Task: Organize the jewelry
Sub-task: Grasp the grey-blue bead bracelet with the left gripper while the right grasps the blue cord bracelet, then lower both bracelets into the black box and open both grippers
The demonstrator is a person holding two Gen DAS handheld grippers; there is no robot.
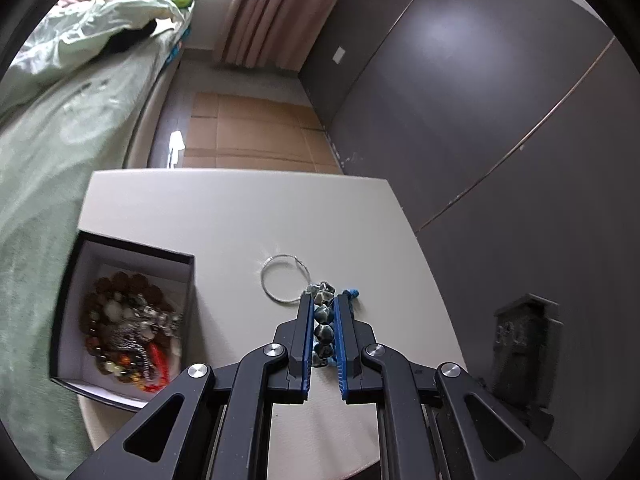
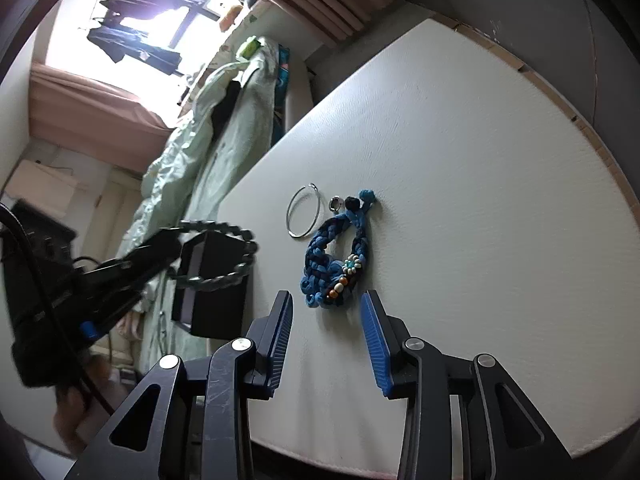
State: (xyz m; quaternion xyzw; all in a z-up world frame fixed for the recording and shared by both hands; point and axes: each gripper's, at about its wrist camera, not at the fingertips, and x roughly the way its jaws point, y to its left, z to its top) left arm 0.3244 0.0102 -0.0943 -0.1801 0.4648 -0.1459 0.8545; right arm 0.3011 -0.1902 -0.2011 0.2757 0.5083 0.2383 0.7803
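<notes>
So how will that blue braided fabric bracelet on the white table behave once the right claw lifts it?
The blue braided fabric bracelet lies slumped in soft loops, so it will probably droop. It looks light, and the knotted ends may dangle. Its textured braid should grip well between the right claw's ribbed pads.

My white table [image 2: 460, 160] carries a silver hoop [image 2: 303, 211], a blue braided bracelet [image 2: 334, 258], a small ring [image 2: 335, 202], and a black box [image 1: 120, 320] at lower left.

Daylight is blowing out the window [image 2: 160, 12] at eleven o'clock in the right wrist view. Motion blur is smearing the left gripper [image 2: 176, 252] there. Fisheye bending and black vignetting are ringing both frames; soft glare is sitting on the grey wall [image 1: 448, 32].
</notes>
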